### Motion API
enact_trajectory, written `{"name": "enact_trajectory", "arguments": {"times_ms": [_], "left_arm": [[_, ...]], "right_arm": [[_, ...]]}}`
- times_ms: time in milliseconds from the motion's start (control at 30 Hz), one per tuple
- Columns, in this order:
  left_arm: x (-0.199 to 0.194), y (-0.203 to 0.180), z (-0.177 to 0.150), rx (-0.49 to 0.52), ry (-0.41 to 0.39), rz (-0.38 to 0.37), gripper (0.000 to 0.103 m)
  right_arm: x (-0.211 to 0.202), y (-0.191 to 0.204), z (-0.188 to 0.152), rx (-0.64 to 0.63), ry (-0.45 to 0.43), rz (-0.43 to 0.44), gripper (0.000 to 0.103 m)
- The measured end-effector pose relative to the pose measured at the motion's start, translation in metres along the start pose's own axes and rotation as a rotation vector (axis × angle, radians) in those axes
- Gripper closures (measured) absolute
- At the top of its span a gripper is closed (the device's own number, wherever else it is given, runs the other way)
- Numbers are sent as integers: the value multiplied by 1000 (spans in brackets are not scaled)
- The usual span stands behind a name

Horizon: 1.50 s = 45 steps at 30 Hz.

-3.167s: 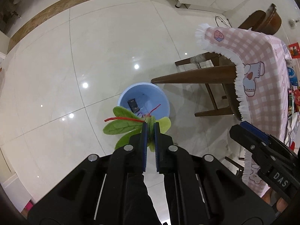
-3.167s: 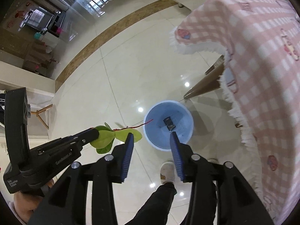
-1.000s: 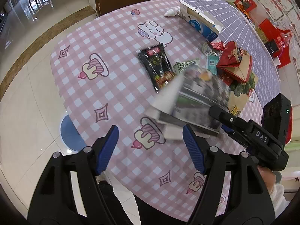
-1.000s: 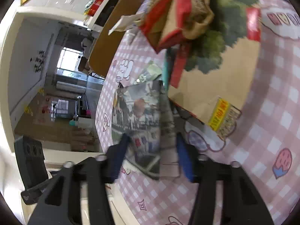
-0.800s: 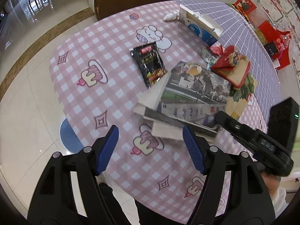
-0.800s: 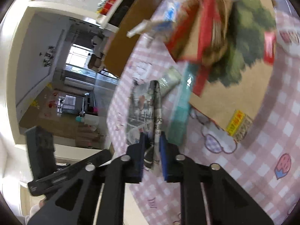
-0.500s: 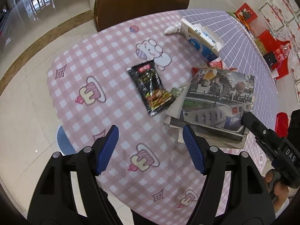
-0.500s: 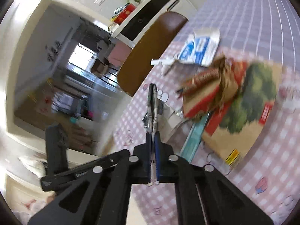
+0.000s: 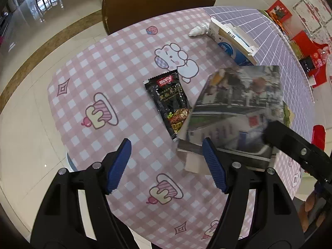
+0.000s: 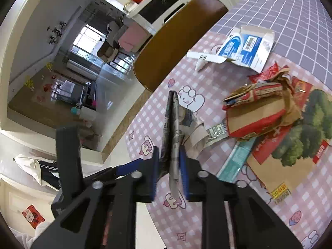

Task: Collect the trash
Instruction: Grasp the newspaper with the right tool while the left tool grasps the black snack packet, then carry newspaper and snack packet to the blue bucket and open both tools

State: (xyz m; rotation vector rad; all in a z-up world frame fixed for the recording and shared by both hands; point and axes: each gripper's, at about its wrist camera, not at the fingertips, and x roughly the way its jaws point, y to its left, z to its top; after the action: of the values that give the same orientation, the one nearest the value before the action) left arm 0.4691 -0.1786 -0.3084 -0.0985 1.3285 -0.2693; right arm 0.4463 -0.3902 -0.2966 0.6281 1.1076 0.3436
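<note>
A folded newspaper (image 9: 234, 108) hangs tilted above the pink checked tablecloth (image 9: 103, 78). It stands edge-on (image 10: 173, 124) between the blue pads of my right gripper (image 10: 169, 151), which grips its lower edge while the jaws are opening. A black snack packet (image 9: 170, 101) lies flat on the cloth, partly under the lifted paper. My left gripper (image 9: 166, 145) hovers open above the table edge, just short of the packet, with nothing between its pads. A sliver of the blue bin (image 9: 70, 161) shows on the floor below the table edge.
A blue-and-white carton (image 10: 247, 45) and a small white bottle (image 9: 197, 31) lie at the far side. A torn red-and-brown paper bag (image 10: 259, 108) sits on a printed brown bag (image 10: 290, 161). A brown chair (image 9: 157, 0) stands behind the table.
My right gripper closed on the newspaper and raised it off the table, turning it edge-on. My left gripper, which earlier held a leafy twig over the bin, now hangs open over the table.
</note>
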Motion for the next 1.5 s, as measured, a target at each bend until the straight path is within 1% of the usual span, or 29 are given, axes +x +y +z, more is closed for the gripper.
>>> {"name": "enact_trajectory", "arguments": {"times_ms": [67,133,167,233,300,367,433,467,533,633,733,800,833,867,900,933,1000,1033,1067,1100,1167,1267,1367,1433,1500], "left_arm": [[2,0,2,0,2,-5,33],[5,1,4,1,7,-22,33],[6,1,5,4,11,-21,33],[8,3,7,-5,12,-21,33],[12,6,11,-29,16,-30,33],[20,6,17,-43,24,-29,33],[29,3,24,-64,36,-25,33],[33,1,27,-74,44,-22,33],[41,-3,33,-86,52,-10,33],[54,-9,43,-95,72,13,33],[70,-14,49,-85,108,62,33],[72,-18,53,-68,98,85,34],[74,-21,55,-61,107,85,39],[73,-22,56,-52,102,101,51],[72,-23,56,-36,96,121,57],[73,-23,57,-31,97,116,60],[72,-21,58,-35,95,95,66],[68,-19,58,-33,85,87,74],[63,-17,58,-33,74,66,88],[58,-15,59,-36,69,31,91],[51,-7,57,-38,67,8,98],[40,8,50,-68,68,-55,99],[13,25,36,-83,20,-120,99],[-6,38,28,-83,-8,-132,99],[-24,59,20,-109,-31,-151,99]], "right_arm": [[10,0,4,7,30,-36,79],[19,-3,5,34,59,-23,78],[21,-6,5,44,60,-18,90],[19,-7,7,45,30,-27,94],[4,1,10,-2,-48,-57,95],[-9,12,13,-87,-117,-137,95],[-16,19,15,-155,-161,-201,96],[-16,20,16,-176,-168,-225,96],[-15,19,17,-191,-172,-242,96],[-11,16,17,-183,-163,-242,96],[-8,15,17,-179,-162,-237,96],[-7,14,18,-178,-158,-232,96],[-7,14,18,-176,-158,-231,96],[-7,14,19,-173,-158,-230,96],[-8,14,18,-172,-158,-229,96],[-9,14,19,-171,-158,-229,96],[-9,15,19,-172,-160,-231,96],[-10,16,18,-174,-159,-232,96],[-11,17,18,-176,-162,-230,96],[-12,20,16,-177,-165,-230,96],[-14,28,16,-186,-170,-229,96],[-18,42,13,-199,-180,-226,96],[-18,61,10,-217,-181,-215,96],[-16,74,7,-230,-177,-208,96],[-10,96,1,-256,-169,-194,96]]}}
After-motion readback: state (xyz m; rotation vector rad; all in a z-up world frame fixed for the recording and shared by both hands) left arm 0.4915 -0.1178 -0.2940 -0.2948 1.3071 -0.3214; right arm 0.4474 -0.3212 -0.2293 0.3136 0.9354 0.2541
